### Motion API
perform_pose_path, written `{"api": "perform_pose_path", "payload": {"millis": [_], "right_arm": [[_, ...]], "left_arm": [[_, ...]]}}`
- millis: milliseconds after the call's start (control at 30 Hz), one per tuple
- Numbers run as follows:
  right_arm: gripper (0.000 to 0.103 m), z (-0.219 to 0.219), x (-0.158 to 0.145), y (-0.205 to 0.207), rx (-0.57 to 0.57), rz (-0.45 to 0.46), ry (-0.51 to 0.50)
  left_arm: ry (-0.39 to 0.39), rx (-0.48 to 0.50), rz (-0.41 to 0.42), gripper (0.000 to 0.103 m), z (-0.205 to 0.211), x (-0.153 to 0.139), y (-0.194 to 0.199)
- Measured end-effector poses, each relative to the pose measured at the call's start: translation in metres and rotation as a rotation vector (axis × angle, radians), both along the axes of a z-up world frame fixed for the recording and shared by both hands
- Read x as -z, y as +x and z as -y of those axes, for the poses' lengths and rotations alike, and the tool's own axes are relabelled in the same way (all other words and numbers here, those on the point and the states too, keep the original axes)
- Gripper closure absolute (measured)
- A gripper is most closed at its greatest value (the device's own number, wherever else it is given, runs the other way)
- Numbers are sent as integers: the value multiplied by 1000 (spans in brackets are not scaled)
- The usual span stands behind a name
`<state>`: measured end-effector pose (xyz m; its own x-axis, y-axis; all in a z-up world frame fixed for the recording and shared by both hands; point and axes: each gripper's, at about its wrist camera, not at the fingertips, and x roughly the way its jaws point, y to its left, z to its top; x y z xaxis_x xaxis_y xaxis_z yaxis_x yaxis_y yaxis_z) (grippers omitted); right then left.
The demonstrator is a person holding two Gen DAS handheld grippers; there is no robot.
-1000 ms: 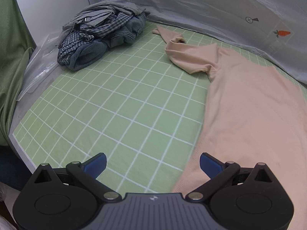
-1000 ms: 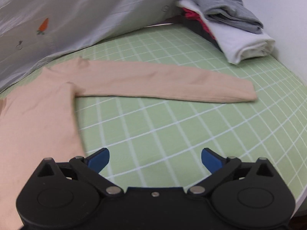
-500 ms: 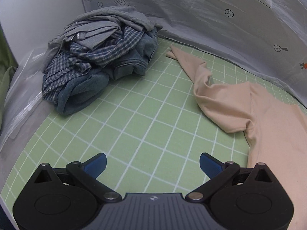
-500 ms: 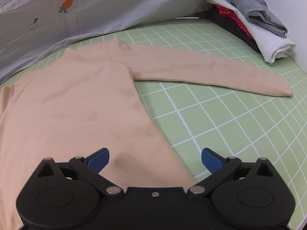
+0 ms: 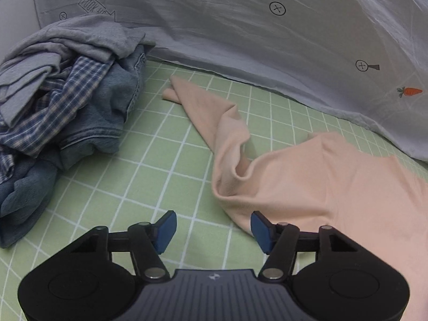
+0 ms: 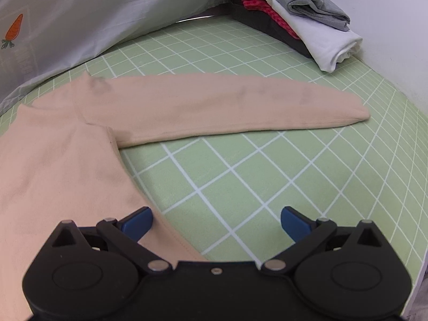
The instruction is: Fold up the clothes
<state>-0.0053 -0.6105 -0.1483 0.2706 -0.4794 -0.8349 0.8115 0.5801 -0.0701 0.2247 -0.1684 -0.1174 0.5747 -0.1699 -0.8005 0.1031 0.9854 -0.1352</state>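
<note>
Both grippers, left (image 5: pixel 212 228) and right (image 6: pixel 215 223), spread, empty; top (image 6: pixel 61 160) flat mid-mat (image 6: pixel 240 171) (left sleeve (image 5: pixel 227 133) rumpled, right straight); risks a lopsided fold unless smoothed

Right tongs (image 6: pixel 216 223) spread wide, blue pads empty, low over a green mat with a white grid (image 6: pixel 240 176). Left pad just over the side edge of a peach long-sleeved knit top (image 6: pixel 67 160), lying flat; one sleeve (image 6: pixel 227 107) stretched straight out rightward. Far right corner: stack of folded clothes (image 6: pixel 302 18), grey on white over red and black. Behind: pale grey sheet with a carrot print (image 6: pixel 93 13).
</note>
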Motion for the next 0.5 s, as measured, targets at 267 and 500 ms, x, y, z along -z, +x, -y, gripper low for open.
{"api": "perform_pose_path", "payload": {"millis": [267,500], "right_arm": [[0,-5,5,7,-48,1,27],[0,-9,5,-4,-40,32,43]], "left_arm": [[19,71,26,86,22,5,23],[-5,126,35,94,33,-10,-8]]}}
